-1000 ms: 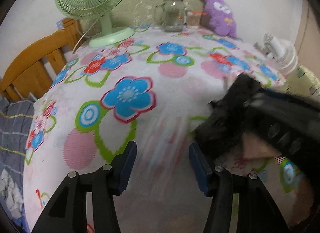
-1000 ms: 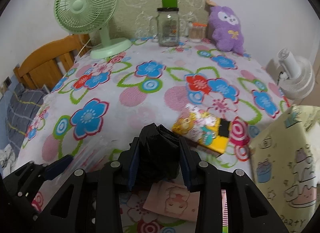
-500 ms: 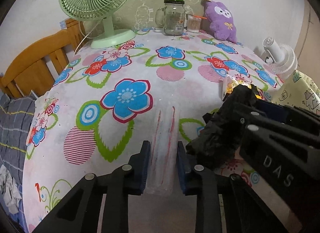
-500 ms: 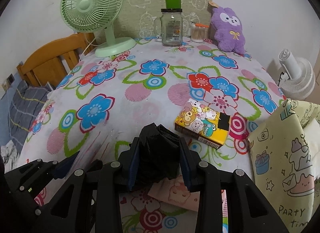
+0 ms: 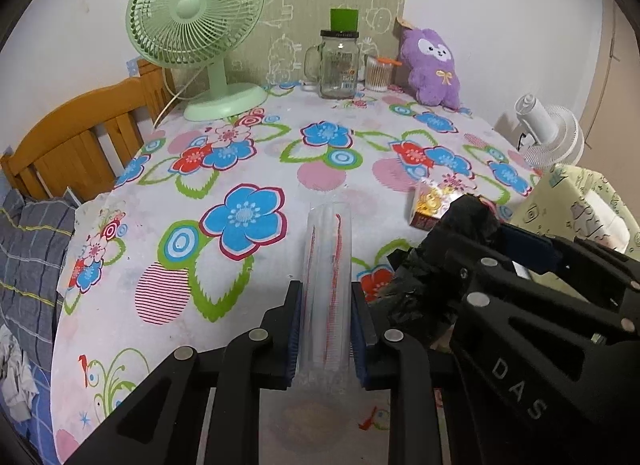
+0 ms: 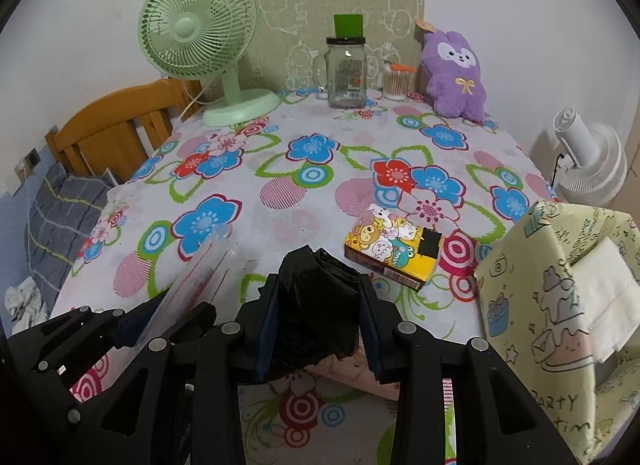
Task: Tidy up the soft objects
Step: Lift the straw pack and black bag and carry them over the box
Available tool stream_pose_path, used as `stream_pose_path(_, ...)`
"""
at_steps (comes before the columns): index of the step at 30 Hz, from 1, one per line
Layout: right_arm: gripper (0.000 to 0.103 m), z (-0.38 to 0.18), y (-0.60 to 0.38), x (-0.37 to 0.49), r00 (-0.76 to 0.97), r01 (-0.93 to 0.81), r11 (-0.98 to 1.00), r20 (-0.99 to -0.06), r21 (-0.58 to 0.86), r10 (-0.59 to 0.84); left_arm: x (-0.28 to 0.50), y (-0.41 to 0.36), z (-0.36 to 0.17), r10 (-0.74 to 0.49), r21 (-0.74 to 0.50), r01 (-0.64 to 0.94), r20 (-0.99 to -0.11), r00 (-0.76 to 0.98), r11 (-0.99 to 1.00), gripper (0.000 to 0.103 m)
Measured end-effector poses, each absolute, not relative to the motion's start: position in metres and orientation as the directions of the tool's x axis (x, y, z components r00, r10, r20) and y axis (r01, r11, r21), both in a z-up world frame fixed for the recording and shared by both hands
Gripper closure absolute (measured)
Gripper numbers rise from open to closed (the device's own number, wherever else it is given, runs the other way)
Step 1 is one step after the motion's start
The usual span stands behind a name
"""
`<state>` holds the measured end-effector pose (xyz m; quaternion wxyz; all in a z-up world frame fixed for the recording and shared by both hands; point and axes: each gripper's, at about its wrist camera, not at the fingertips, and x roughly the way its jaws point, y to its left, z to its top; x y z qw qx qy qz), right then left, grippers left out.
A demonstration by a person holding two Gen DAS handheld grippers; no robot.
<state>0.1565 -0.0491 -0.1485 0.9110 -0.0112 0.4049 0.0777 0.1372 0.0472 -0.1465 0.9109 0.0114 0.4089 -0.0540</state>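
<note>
My left gripper (image 5: pixel 325 329) is shut on a clear plastic bag with red lines (image 5: pixel 326 265) and holds it up above the flowered tablecloth (image 5: pixel 240 169); the bag also shows in the right wrist view (image 6: pixel 192 285). My right gripper (image 6: pixel 318 325) is shut on a crumpled black plastic bag (image 6: pixel 316 305), just right of the left gripper; the black bag also shows in the left wrist view (image 5: pixel 432 277). A yellow cartoon tissue pack (image 6: pixel 394 251) lies on the cloth ahead of the right gripper.
A green fan (image 5: pixel 200 37), a glass jar mug (image 5: pixel 338 65), a cotton-swab cup (image 6: pixel 396 81) and a purple plush toy (image 6: pixel 456 77) stand at the back. A pale yellow gift bag (image 6: pixel 560 305) and a white fan (image 6: pixel 588 161) are right. A wooden chair (image 5: pixel 76 137) is left.
My left gripper went from open to shut on the clear plastic bag and has raised it off the cloth. My right gripper has kept hold of the black bag.
</note>
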Motion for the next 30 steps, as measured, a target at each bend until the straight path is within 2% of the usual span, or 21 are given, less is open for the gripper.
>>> stream_pose_path(30, 0.063, -0.067, -0.089, 0.118, 0.762, -0.164, 0.986, -0.633, 0.012, 0.134, 0.104, -0.006, -0.071, -0.105, 0.028, 0.156, -0.622, 0.776, 0.987, 0.082)
